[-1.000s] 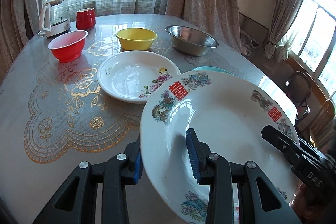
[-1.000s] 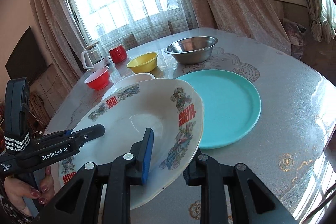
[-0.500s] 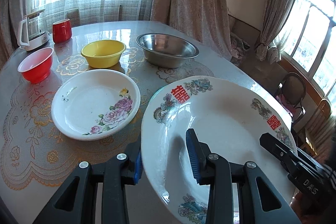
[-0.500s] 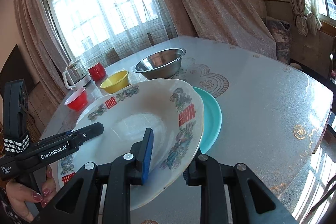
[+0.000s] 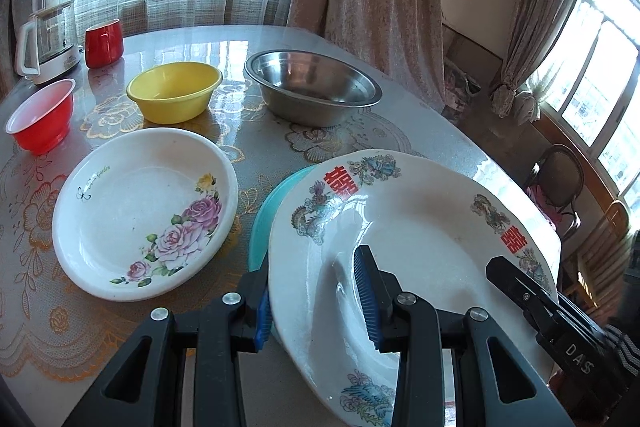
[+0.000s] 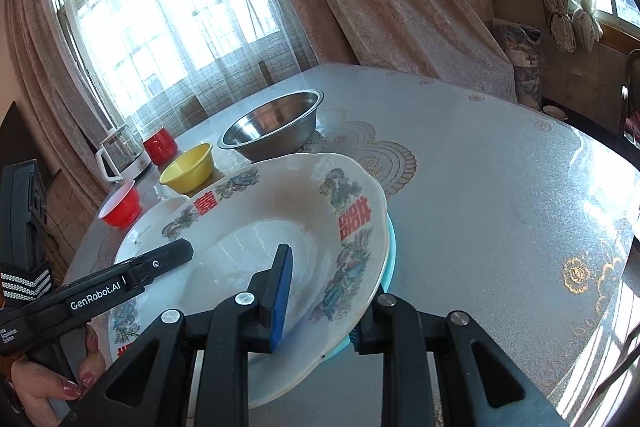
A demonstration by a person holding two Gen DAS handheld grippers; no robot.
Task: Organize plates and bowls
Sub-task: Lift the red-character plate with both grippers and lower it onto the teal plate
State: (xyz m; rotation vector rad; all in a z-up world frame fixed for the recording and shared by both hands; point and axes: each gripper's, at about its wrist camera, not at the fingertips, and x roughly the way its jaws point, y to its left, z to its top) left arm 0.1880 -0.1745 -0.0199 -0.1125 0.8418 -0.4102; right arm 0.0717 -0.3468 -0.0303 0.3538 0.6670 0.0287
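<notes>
A large white plate (image 5: 420,227) with red characters and dragon prints hangs slightly tilted over the teal plate (image 5: 268,223), hiding most of it. My left gripper (image 5: 314,303) is shut on its near rim, one pad inside and one beneath. My right gripper (image 6: 320,311) is shut on the opposite rim of the same plate (image 6: 280,203). Only a thin teal plate edge (image 6: 392,247) shows there. I cannot tell whether the two plates touch. A white plate with roses (image 5: 132,211) lies to the left on the table.
Behind stand a yellow bowl (image 5: 174,91), a steel bowl (image 5: 312,87), a red bowl (image 5: 40,119), a red mug (image 5: 104,43) and a glass kettle (image 5: 48,39). A hand (image 6: 60,379) holds the left gripper. The table's round edge (image 6: 600,287) curves at the right.
Both grippers have carried the large plate sideways across the table, away from the rose plate. It now covers nearly all of the teal plate. Both grips are unchanged.
</notes>
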